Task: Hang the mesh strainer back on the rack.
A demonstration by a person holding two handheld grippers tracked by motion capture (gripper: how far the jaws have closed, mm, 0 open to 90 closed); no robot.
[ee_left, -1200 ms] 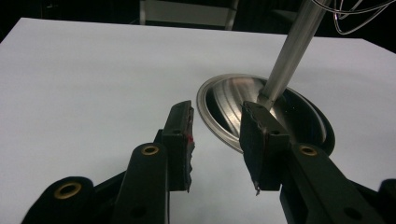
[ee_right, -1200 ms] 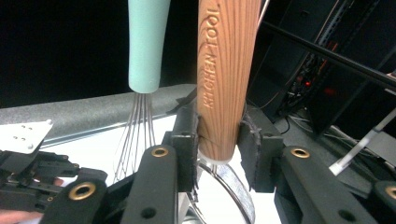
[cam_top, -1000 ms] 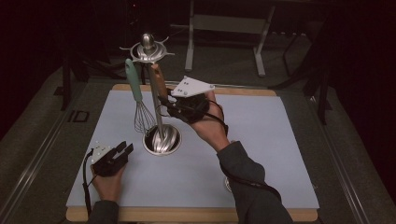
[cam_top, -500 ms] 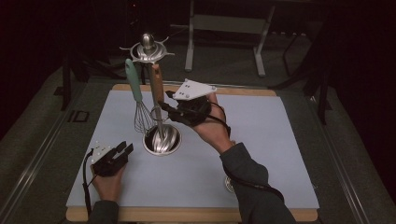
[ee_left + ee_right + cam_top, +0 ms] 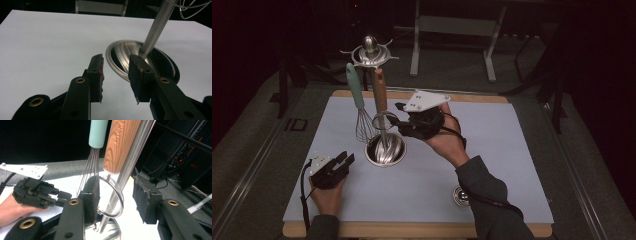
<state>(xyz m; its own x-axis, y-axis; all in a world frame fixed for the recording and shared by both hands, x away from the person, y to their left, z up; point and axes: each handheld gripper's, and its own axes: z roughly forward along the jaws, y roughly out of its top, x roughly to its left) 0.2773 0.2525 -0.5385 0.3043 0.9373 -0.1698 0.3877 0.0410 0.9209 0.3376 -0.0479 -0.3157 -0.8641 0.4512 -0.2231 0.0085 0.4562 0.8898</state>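
Observation:
A steel utensil stand (image 5: pixel 383 134) rises from a round dish base (image 5: pixel 384 150) on the pale mat. From its top hooks hang a teal-handled whisk (image 5: pixel 357 95) and a wooden-handled utensil (image 5: pixel 379 90) with a wire ring (image 5: pixel 117 195) at its lower end. My right gripper (image 5: pixel 398 120) is level with that ring. Its jaws have just been opening and stand wide on either side of the ring and the stand's pole (image 5: pixel 130 162) without pressing them. My left gripper (image 5: pixel 346 160) rests open on the mat beside the base (image 5: pixel 150 60), with nothing between its fingers.
A small round metal piece (image 5: pixel 460 196) lies on the mat (image 5: pixel 512 150) by the right forearm. The wooden table edge (image 5: pixel 412 231) frames the mat. A metal frame (image 5: pixel 452 25) stands beyond the table's far side.
The right gripper's jaws have widened and let go of the wooden-handled utensil's lower end, which stays hanging on the stand. The left hand has not moved.

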